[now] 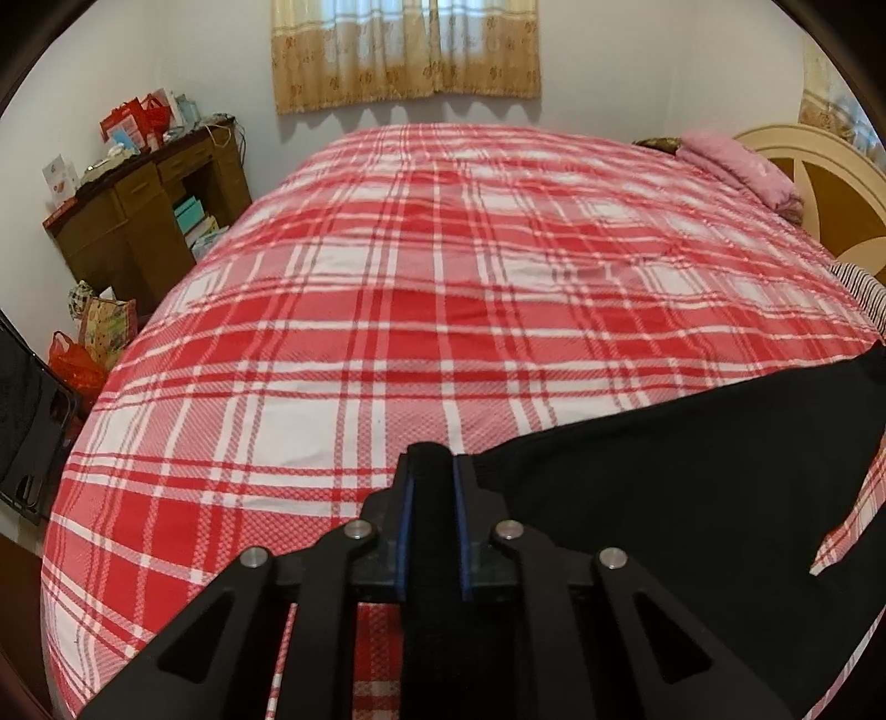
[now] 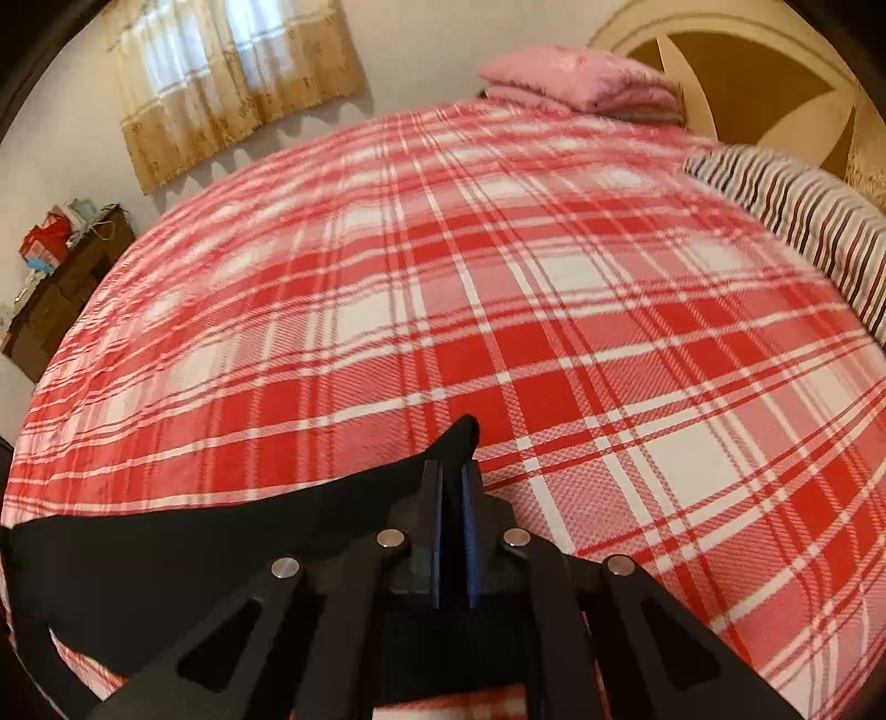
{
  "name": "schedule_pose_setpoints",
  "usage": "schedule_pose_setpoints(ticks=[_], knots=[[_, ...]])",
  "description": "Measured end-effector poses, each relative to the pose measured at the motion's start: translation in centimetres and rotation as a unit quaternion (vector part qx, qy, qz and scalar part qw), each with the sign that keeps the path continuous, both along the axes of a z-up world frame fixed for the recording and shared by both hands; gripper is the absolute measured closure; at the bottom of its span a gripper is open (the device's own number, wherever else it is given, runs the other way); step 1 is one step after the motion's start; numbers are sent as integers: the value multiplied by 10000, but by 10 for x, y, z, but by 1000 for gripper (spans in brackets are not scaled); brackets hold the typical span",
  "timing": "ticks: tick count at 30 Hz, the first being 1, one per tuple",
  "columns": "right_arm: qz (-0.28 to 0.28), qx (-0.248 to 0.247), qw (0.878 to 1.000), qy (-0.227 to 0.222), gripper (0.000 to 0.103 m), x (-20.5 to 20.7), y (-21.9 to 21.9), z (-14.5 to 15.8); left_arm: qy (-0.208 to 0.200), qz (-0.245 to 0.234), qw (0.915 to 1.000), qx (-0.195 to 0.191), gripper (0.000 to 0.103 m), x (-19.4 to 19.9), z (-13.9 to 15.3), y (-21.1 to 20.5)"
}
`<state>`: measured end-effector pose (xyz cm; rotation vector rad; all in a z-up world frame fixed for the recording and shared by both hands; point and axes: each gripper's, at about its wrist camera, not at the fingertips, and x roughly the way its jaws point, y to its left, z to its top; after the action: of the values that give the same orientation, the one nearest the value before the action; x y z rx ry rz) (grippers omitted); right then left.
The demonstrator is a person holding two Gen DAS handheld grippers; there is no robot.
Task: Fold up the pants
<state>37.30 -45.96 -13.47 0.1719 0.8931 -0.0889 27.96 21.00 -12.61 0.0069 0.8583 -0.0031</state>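
**Pants held up by two corners over the bed**

The pants [image 1: 681, 498] are black, soft and limp, likely light; they sag between grips, so edges or corners are the best holds. The left hand-held gripper [image 1: 431, 471] pinches a thick fold, the right hand-held gripper [image 2: 455, 476] a corner. They hang at the bottom of both frames over the plaid bed [image 1: 443, 277]; their full shape is hidden.

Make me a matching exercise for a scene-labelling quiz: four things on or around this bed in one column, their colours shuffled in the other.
Things:
1. pants
2. bedspread
3. folded blanket
4. curtain

Colours:
A. pink
B. beige and white
C. black
D. red and white plaid

Pairs: 1-C, 2-D, 3-A, 4-B
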Motion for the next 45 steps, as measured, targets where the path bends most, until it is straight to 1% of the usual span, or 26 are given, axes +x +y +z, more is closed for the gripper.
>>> schedule_pose_setpoints(ticks=[2, 9, 15, 19, 23, 27, 29, 35, 41, 45], knots=[[93, -72, 9997, -229, 97, -11, 5, 12, -97, 9, 9999, -100, 89, -3, 5, 3], [90, 66, 9948, -1015, 97, -51, 1, 45, -415, -7, 9983, -408, 89, -14, 17, 9], [236, 195, 9853, -1681, 97, -94, -2, 67, -675, -8, 9954, -681, 89, -27, 24, 15], [357, 290, 9791, -1983, 98, -123, -3, 75, -878, -27, 9920, -906, 89, -41, 29, 21], [340, 447, 9735, -2216, 98, -157, -12, 78, -1047, -15, 9880, -1139, 89, -60, 33, 27], [294, 594, 9696, -2357, 98, -192, -19, 78, -1157, -44, 9849, -1289, 89, -81, 34, 30], [266, 645, 9683, -2400, 98, -207, -21, 76, -1218, -73, 9840, -1295, 89, -92, 34, 31], [126, 840, 9641, -2517, 98, -256, -29, 63, -1355, -71, 9797, -1475, 89, -132, 23, 39], [39, 889, 9682, -2339, 98, -291, -37, 39, -1238, -128, 9802, -1540, 89, -165, -3, 41], [-67, 934, 9722, -2145, 97, -305, -43, 23, -1216, -264, 9834, -1321, 89, -181, -19, 37]])
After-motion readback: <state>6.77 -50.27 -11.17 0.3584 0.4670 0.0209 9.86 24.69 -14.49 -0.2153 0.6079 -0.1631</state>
